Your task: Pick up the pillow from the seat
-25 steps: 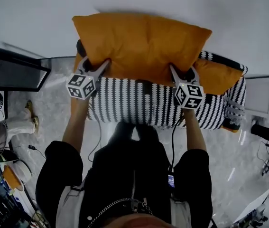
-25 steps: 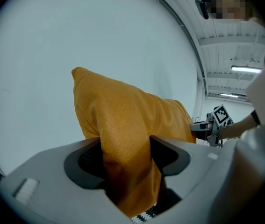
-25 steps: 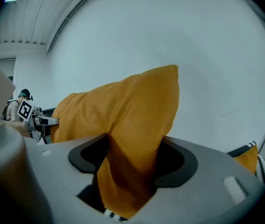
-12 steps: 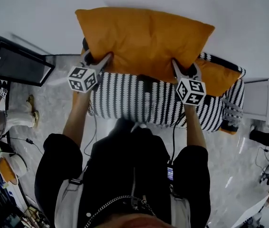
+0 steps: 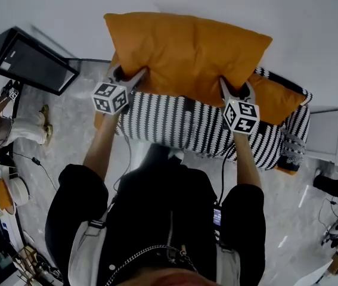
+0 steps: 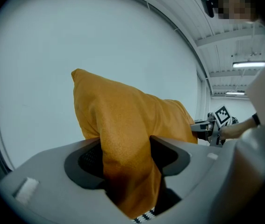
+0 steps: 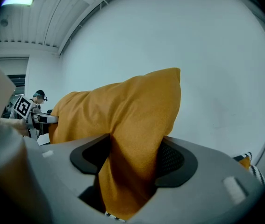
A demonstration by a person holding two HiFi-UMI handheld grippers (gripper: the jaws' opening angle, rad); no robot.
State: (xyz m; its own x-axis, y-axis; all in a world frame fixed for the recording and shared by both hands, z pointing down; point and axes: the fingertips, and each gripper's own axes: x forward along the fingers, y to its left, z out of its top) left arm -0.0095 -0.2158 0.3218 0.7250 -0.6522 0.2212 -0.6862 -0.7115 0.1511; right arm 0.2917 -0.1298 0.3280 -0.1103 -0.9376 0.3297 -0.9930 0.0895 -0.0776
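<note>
From the head view, the left gripper [image 5: 134, 79] and the right gripper [image 5: 228, 88] each had its fingers clamped on the near edge of the orange pillow [image 5: 186, 52], one toward each end, so that the pillow spread out beyond the fingertips and hung clear above the black-and-white striped seat [image 5: 174, 124], which lay just below and behind the fingers. A second orange cushion [image 5: 273, 97] rested on the seat just outside the right fingers, a black screen [image 5: 34, 61] stood well out past the left fingers, and a white box [image 5: 326, 136] sat far beyond the right ones. In the left gripper view, the fingers of the left gripper [image 6: 125, 157] pressed on a bunched fold of the pillow [image 6: 123, 125] that filled the gap between them; a sliver of the seat [image 6: 144, 214] showed under the fold, the pale wall [image 6: 39, 55] lay ahead, and the right gripper [image 6: 221, 115] appeared off to the side past the pillow. In the right gripper view, the fingers of the right gripper [image 7: 132, 157] likewise squeezed a fold of the pillow [image 7: 127, 111], which blocked most of the view ahead, with the left gripper [image 7: 22, 107] at its far end and the cushion [image 7: 244, 161] low beside the outer finger.
</note>
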